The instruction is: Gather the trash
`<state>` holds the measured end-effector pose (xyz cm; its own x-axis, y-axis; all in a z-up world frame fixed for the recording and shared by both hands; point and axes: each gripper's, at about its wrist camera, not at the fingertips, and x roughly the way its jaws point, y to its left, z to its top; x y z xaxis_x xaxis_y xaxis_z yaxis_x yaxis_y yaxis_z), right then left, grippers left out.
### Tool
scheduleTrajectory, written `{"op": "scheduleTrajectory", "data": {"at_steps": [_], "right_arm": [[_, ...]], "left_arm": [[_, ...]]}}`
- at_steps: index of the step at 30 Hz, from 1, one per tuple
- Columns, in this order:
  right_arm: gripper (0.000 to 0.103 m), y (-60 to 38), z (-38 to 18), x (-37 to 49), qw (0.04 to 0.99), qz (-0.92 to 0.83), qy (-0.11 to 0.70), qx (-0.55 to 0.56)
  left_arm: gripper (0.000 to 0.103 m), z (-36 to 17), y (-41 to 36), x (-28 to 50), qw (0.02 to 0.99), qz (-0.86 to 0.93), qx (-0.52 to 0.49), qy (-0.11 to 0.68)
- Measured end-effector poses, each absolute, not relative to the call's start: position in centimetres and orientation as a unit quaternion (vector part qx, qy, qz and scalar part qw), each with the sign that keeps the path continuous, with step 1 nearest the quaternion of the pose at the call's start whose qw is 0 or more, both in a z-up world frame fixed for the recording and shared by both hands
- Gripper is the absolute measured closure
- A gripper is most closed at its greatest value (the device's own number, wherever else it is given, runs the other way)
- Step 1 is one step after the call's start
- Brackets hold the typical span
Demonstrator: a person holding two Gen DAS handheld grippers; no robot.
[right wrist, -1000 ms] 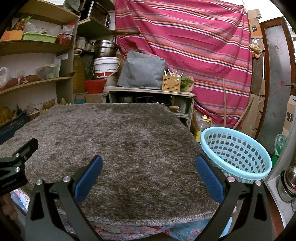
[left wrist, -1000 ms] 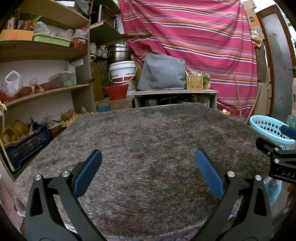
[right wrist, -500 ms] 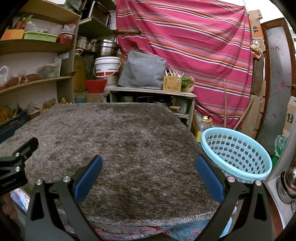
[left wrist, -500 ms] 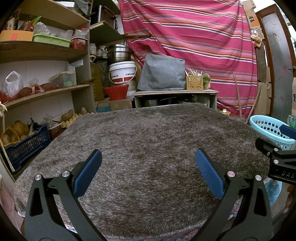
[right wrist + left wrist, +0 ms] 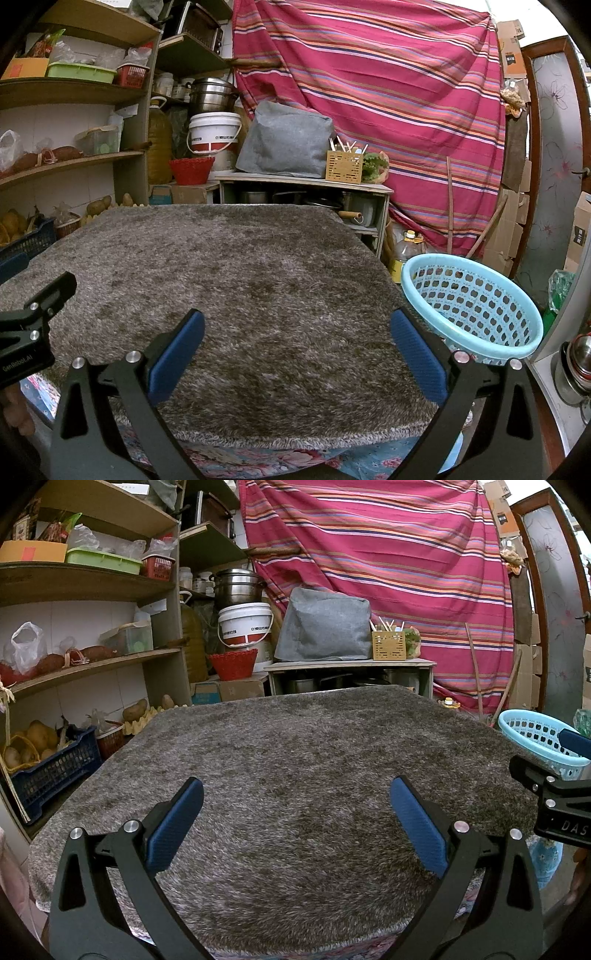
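Two handheld tools poised side by side over the near edge of a table (image 5: 295,746) covered by a shaggy grey-brown rug (image 5: 229,280). Left tool (image 5: 295,823) released, its blue-padded fingers (image 5: 175,825) spread wide with only rug between them, nothing grasped. Right tool (image 5: 297,350) likewise released, blue pads (image 5: 419,356) far apart, nothing held. No trash discernible anywhere on the rug in either view. Light blue perforated plastic basket (image 5: 476,310) standing just beyond the table's right edge, beside the right tool's outer finger; interior visible and bare as far as can be told. Same basket (image 5: 535,731) glimpsed at the far right of the left view, partly behind the right tool's black frame. Flowered cloth (image 5: 258,458) showing beneath the rug's near edge. Behind the table, a low wooden stand (image 5: 351,664) carrying a grey fabric-covered box (image 5: 325,627) and a small slatted wooden holder (image 5: 388,645) with sticks. White bucket (image 5: 245,622) and red basket (image 5: 233,663) to the left of that. Wooden shelves (image 5: 85,583) on the left wall filled with containers, bags and produce. Striped red cloth (image 5: 388,546) hanging across the back wall.
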<state>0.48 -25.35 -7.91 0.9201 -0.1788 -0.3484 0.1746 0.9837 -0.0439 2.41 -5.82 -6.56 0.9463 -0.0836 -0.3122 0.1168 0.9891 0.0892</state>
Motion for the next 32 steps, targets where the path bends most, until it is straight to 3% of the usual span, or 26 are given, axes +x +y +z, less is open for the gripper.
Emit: {"op": "scheduleTrajectory", "data": {"at_steps": [32], "right_arm": [[0.004,-25.2,-7.9,0.5,0.980,-0.091,0.178,-0.007]], "left_arm": [[0.005,-6.1,-4.9,2.9,0.985,-0.053,0.052,0.153]]}}
